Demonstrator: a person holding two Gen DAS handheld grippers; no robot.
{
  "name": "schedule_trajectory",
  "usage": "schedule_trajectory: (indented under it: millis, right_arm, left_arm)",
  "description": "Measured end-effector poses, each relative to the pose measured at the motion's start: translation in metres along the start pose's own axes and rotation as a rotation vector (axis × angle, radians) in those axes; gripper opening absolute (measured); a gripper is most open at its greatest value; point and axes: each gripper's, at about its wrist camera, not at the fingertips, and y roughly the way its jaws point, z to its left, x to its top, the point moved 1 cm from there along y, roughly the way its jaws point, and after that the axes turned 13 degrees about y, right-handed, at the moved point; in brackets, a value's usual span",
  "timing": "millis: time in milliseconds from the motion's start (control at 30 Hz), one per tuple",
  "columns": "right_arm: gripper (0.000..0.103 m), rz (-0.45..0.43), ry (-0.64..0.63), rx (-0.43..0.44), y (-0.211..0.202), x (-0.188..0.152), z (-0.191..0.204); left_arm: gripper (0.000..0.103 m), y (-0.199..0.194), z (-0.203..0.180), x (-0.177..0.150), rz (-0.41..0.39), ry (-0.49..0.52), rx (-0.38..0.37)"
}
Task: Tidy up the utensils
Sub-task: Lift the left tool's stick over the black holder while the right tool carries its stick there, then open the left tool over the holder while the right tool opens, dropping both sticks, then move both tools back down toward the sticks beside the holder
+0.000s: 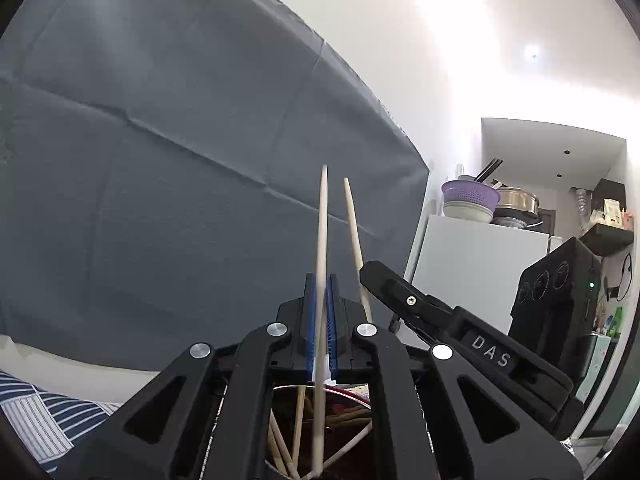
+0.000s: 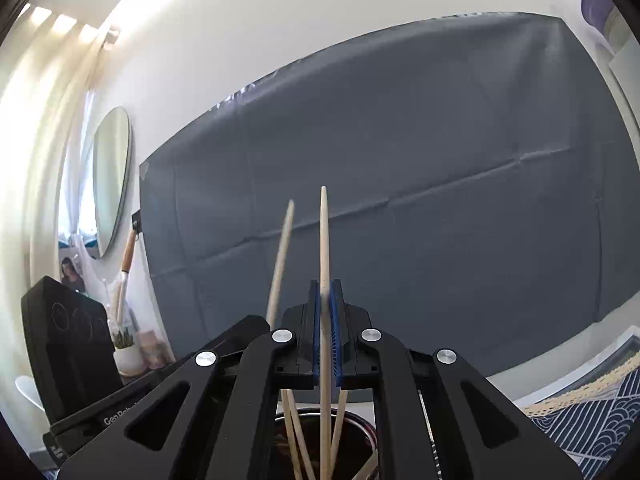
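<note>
Each gripper, left point(image 1: 321, 316) and right point(image 2: 327, 320), pinched one chopstick point(image 1: 322, 240) point(image 2: 324, 240) above the cup point(image 1: 352, 396); several sticks point(image 1: 298, 420) stood inside already, so these two remained.

Bright ceiling glare up top, heavy fisheye warp w/ dark vignette corners, sharp focus.

text: "DAS" | on: right hand-held gripper point(image 1: 374, 280) | partial "GenRob", left hand-held gripper point(image 2: 256, 326)
</note>
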Motion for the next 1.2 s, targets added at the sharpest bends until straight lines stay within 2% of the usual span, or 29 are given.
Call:
schedule_trajectory:
  millis: [100, 167, 200, 233, 267, 300, 333, 367, 400, 600, 700, 867, 967, 1200]
  right_arm:
    - [0.007, -0.001, 0.018, 0.016, 0.0, 0.001, -0.001]
    - [0.008, 0.005, 0.011, 0.018, 0.001, 0.001, 0.0]
    - [0.009, 0.007, 0.012, 0.016, 0.001, 0.001, 0.0]
    - [0.024, 0.008, 0.019, 0.014, 0.001, 0.002, 0.0]
    - [0.04, -0.001, 0.036, 0.011, 0.0, 0.003, -0.002]
    - [0.074, -0.013, 0.051, 0.004, -0.003, 0.005, -0.004]
    - [0.089, -0.032, 0.067, 0.0, -0.006, 0.006, -0.005]
    - [0.089, -0.055, 0.076, 0.002, -0.009, 0.008, -0.005]
    - [0.089, -0.061, 0.078, -0.003, -0.01, 0.011, -0.005]
    - [0.094, -0.064, 0.055, -0.064, -0.012, 0.017, -0.005]
    - [0.095, -0.053, 0.061, -0.078, -0.011, 0.019, -0.006]
    - [0.095, -0.035, 0.085, -0.074, -0.013, 0.024, -0.003]
    - [0.095, -0.005, 0.08, -0.079, -0.015, 0.026, -0.004]
    - [0.095, 0.058, 0.038, -0.154, -0.026, 0.039, -0.006]
  left_arm:
    - [0.005, 0.005, -0.004, 0.002, 0.002, 0.007, -0.007]
    - [0.012, 0.005, -0.004, 0.002, -0.002, 0.015, -0.003]
    - [0.028, 0.004, -0.003, 0.003, -0.003, 0.015, 0.003]
    - [0.055, 0.004, -0.002, 0.005, -0.006, 0.012, 0.01]
    - [0.067, 0.005, -0.004, 0.007, -0.012, 0.008, 0.019]
    - [0.081, 0.002, -0.002, 0.009, -0.025, 0.0, 0.028]
    - [0.085, 0.0, 0.0, 0.011, -0.034, -0.005, 0.035]
    - [0.087, -0.002, 0.003, 0.014, -0.032, -0.01, 0.04]
    - [0.097, -0.003, 0.006, 0.016, -0.026, -0.016, 0.048]
    - [0.097, -0.013, 0.023, 0.024, -0.031, -0.046, 0.094]
    - [0.097, -0.013, 0.025, 0.031, 0.012, -0.036, 0.127]
    - [0.097, -0.017, 0.019, 0.037, 0.082, -0.024, 0.135]
    - [0.097, -0.032, 0.008, 0.044, 0.085, 0.073, 0.255]
    - [0.097, -0.051, 0.001, 0.055, 0.2, 0.099, 0.313]
